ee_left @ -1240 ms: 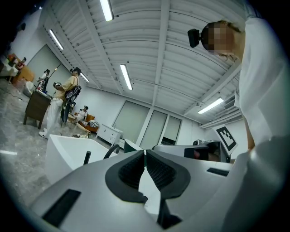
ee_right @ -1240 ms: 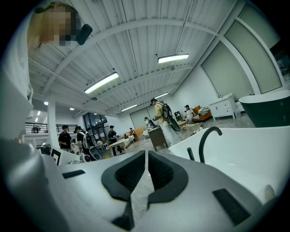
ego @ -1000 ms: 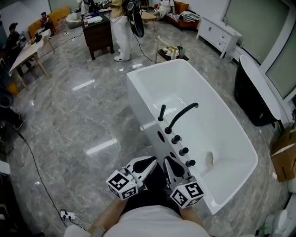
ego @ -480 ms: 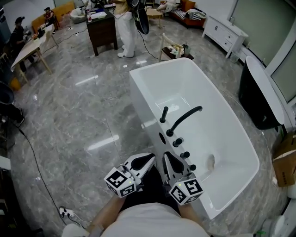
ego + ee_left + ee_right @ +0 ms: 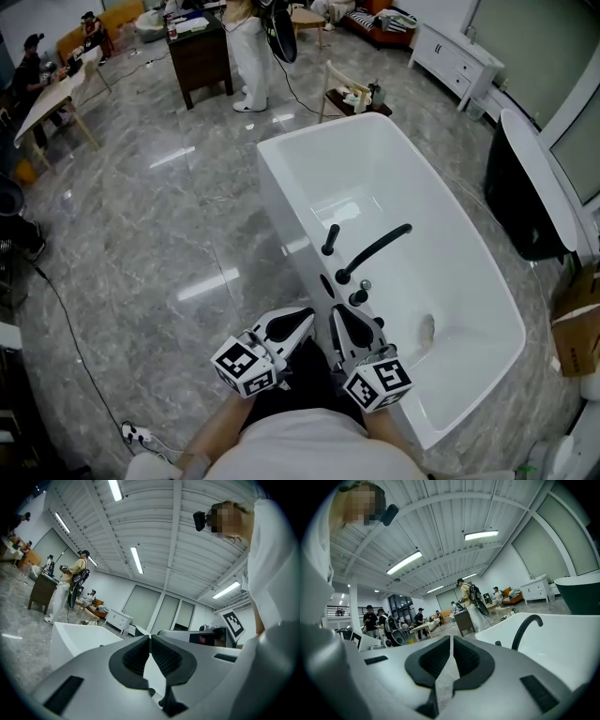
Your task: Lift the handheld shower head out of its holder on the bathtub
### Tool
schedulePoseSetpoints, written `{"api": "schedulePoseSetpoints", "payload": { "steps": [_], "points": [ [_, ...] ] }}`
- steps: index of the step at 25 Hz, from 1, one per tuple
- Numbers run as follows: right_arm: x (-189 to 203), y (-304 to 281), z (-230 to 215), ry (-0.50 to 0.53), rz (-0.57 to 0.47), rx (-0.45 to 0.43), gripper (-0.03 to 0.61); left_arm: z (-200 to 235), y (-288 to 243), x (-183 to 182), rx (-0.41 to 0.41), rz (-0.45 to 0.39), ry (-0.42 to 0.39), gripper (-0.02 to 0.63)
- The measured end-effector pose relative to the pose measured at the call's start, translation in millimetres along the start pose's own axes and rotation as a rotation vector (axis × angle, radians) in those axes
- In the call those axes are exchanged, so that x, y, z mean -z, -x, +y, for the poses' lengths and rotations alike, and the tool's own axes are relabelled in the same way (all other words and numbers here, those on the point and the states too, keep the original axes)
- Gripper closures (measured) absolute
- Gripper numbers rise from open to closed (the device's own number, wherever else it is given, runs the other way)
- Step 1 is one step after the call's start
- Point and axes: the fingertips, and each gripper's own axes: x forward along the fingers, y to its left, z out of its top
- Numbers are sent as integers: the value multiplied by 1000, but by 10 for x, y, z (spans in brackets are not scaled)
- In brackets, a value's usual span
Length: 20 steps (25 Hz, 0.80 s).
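**Head view, looking steeply down.** A white bathtub (image 5: 281, 202) stands on a grey marble floor (image 5: 141, 244). A line of black fittings runs along its near rim ledge. First comes the handheld shower head (image 5: 330, 238) — a slim black wand, upright, its foot seated in the ledge. Next is the base of a curved black spout (image 5: 377, 249) that arches over the basin, and then a row of black knobs (image 5: 358, 298).

At the bottom edge the person's forearms carry the two grippers side by side, close together but not touching, each with its marker cube nearest the body. The left gripper (image 5: 307, 316) points at the tub's outer wall. The right gripper (image 5: 336, 314) lies just beside the nearest knobs. Both are apart from the shower head, with the knobs and the spout base between.

**Left gripper view.** The jaws are clenched, the dark pads meeting at their tips with nothing between them. A white corner of the tub shows beyond at the left, and a person (image 5: 70, 590) stands in the distance.

**Right gripper view.** These jaws are closed as well and equally empty. The spout rises at the right over the tub rim.

**Surroundings (head view).** The room also holds:
- a dark cabinet (image 5: 199, 56)
- a white sideboard (image 5: 459, 61)
- a second, dark bathtub (image 5: 520, 202)
- a cardboard box (image 5: 577, 319) — at the right edge
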Motion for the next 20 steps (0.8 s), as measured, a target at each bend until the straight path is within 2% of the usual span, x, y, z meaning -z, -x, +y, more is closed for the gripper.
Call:
{"api": "schedulePoseSetpoints", "payload": {
  "steps": [8, 14, 20],
  "points": [
    [-208, -398, -325, -3, -25, 40, 557, 379, -347, -162, 9, 13, -9, 594],
    [-323, -644, -498, -23, -16, 23, 557, 582, -613, -266, 27, 33, -9, 594],
    [-485, -917, -762, -25, -43, 48, 557, 831, -884, -361, 27, 41, -14, 594]
  ]
}}
